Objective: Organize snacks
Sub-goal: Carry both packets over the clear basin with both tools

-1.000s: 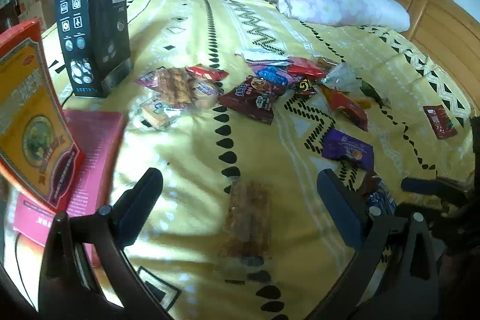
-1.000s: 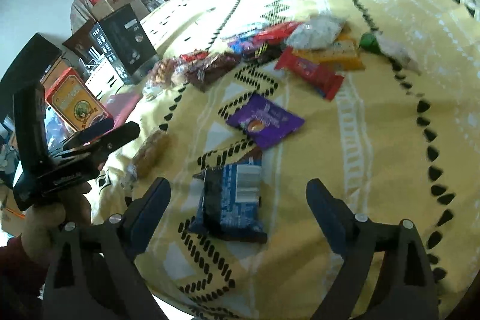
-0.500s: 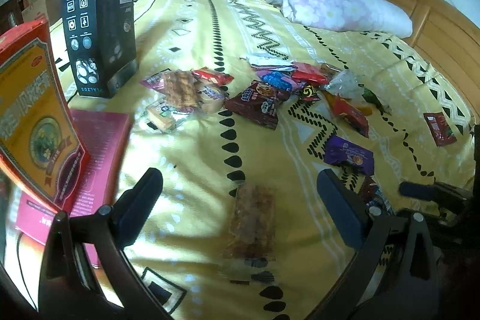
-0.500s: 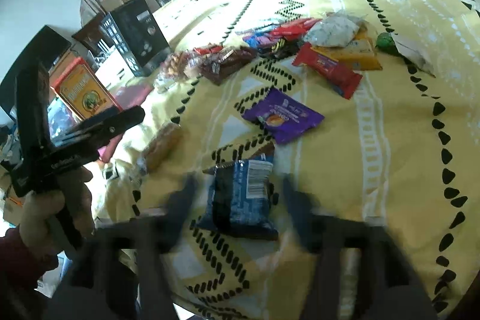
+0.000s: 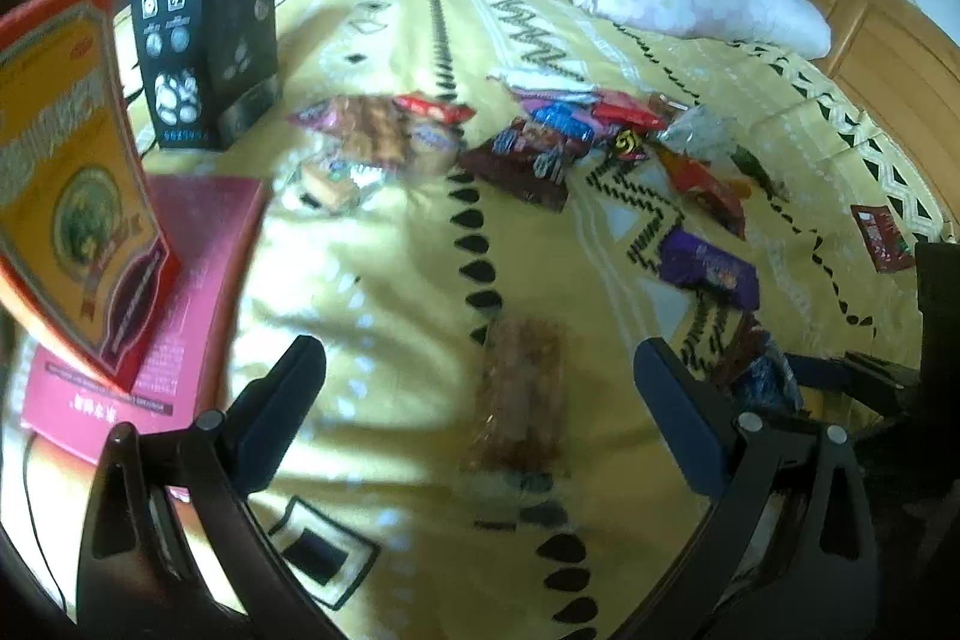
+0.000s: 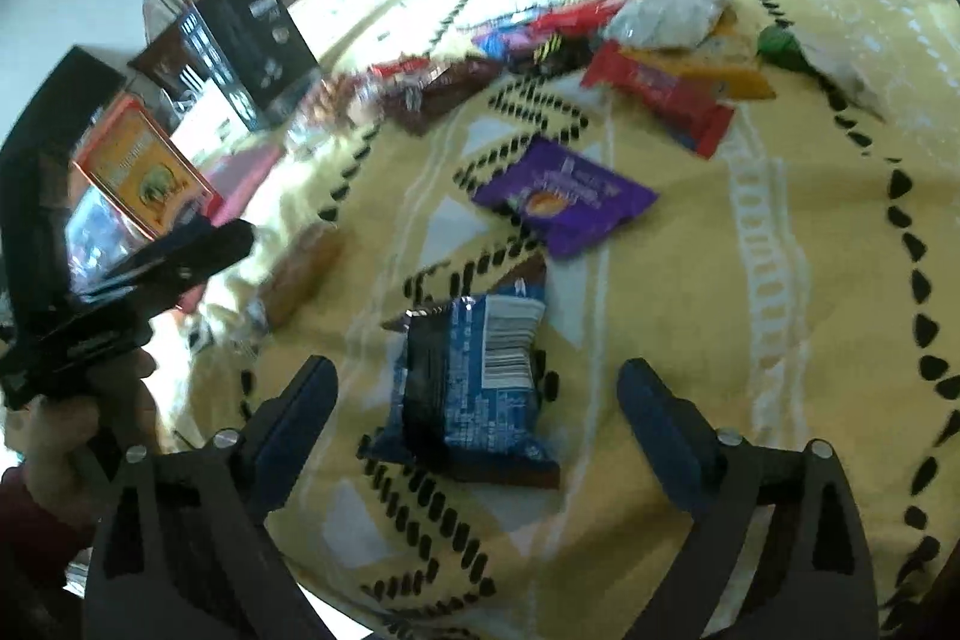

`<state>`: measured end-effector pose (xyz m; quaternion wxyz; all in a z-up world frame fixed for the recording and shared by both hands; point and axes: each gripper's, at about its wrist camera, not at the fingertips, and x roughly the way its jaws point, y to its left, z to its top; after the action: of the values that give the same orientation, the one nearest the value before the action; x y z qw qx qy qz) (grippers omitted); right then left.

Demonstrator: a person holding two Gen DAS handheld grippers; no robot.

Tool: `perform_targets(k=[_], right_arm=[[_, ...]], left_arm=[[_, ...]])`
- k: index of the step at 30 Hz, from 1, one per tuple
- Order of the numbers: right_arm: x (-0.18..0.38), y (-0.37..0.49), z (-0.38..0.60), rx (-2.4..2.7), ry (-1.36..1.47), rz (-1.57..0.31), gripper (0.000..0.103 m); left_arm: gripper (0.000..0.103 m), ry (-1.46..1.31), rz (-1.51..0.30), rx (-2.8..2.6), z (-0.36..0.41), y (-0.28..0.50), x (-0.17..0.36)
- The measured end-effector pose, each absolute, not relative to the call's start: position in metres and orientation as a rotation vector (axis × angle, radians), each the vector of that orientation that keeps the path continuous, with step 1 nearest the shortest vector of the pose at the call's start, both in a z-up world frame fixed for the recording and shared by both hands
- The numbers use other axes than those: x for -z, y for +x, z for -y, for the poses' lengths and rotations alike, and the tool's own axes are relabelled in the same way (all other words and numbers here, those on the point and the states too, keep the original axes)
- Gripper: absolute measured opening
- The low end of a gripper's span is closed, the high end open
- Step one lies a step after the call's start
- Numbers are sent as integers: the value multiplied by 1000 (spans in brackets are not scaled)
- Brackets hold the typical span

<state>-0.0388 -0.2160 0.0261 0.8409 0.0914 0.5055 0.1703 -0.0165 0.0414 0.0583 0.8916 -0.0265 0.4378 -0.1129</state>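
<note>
Both grippers are angled down toward the bed. The left gripper [image 5: 480, 388] has its jaws spread wide, nothing touching the pads. In the right wrist view you can see the person's left hand [image 6: 78, 400] wrapped around that gripper's handle, with a dark red sleeve at the wrist. The right gripper [image 6: 477, 394] has its jaws opening, with a blue snack packet [image 6: 474, 382] lying between the fingers but not pinched.
</note>
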Motion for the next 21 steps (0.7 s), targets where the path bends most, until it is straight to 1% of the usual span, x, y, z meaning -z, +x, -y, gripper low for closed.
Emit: perform_targets(k=[1, 2, 3, 5, 12, 13, 14, 15, 16, 17, 21], right_arm=[[-24, -38, 215, -347, 179, -1068, 84], [-24, -38, 216, -332, 162, -1063, 72], [-25, -37, 217, -329, 158, -1062, 69], [-27, -37, 222, -327, 170, -1054, 49], [-41, -43, 228, -328, 182, -1014, 47], [-43, -44, 229, -328, 182, -1011, 47], [-45, -44, 230, -327, 181, -1010, 47], [-46, -44, 230, -324, 182, -1006, 48], [-49, -44, 232, -321, 185, -1000, 48], [-51, -43, 232, -320, 186, -997, 48], [-65, -42, 233, -319, 187, -966, 48]], left_arm=[[103, -58, -916, 232, -42, -17, -56], [103, -62, -923, 232, -42, -17, -54], [103, -65, -927, 234, -42, -18, -53], [103, -63, -933, 240, -39, -17, -52], [102, -22, -965, 268, -24, -11, -37], [97, -17, -973, 270, -22, -10, -33], [84, -11, -978, 277, -21, -10, -30], [74, -5, -987, 278, -20, -10, -28], [50, -1, -1004, 276, -20, -9, -25], [37, 1, -1014, 273, -20, -10, -24], [35, -25, -961, 278, -27, -15, -46]])
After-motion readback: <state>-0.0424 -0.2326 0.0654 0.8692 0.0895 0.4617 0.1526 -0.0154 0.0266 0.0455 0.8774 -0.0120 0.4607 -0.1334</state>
